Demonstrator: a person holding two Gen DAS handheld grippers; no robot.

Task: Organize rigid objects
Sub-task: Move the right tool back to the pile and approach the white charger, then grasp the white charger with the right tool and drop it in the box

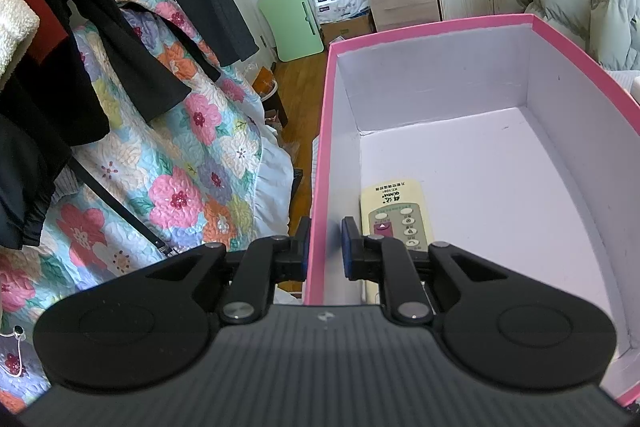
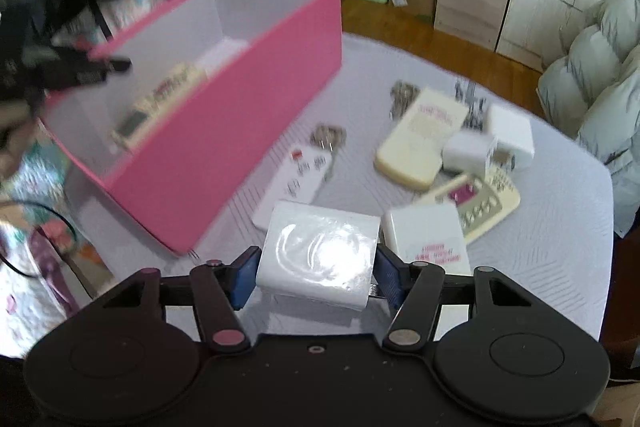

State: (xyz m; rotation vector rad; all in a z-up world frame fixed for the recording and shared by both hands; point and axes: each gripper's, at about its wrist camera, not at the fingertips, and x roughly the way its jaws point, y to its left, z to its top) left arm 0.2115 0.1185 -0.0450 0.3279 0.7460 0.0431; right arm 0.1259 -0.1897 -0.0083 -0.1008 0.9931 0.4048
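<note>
A pink box (image 1: pixel 320 163) with a white inside holds a cream remote control (image 1: pixel 394 215). My left gripper (image 1: pixel 325 251) is shut on the box's left wall, one finger outside and one inside. In the right wrist view the pink box (image 2: pixel 240 131) is tilted with the remote (image 2: pixel 160 103) inside, and the left gripper (image 2: pixel 80 71) shows at its left edge. My right gripper (image 2: pixel 316 275) is shut on a white charger block (image 2: pixel 320 251) above the white table (image 2: pixel 560 227).
On the table lie a white remote (image 2: pixel 296 179), a cream remote (image 2: pixel 424 135), a second cream remote (image 2: pixel 480 203), several white adapters (image 2: pixel 508 135) and metal keys (image 2: pixel 404 95). A flowered quilt (image 1: pixel 180 163) and dark clothes (image 1: pixel 120 27) lie left of the box. A grey coat (image 2: pixel 600 75) is at the right.
</note>
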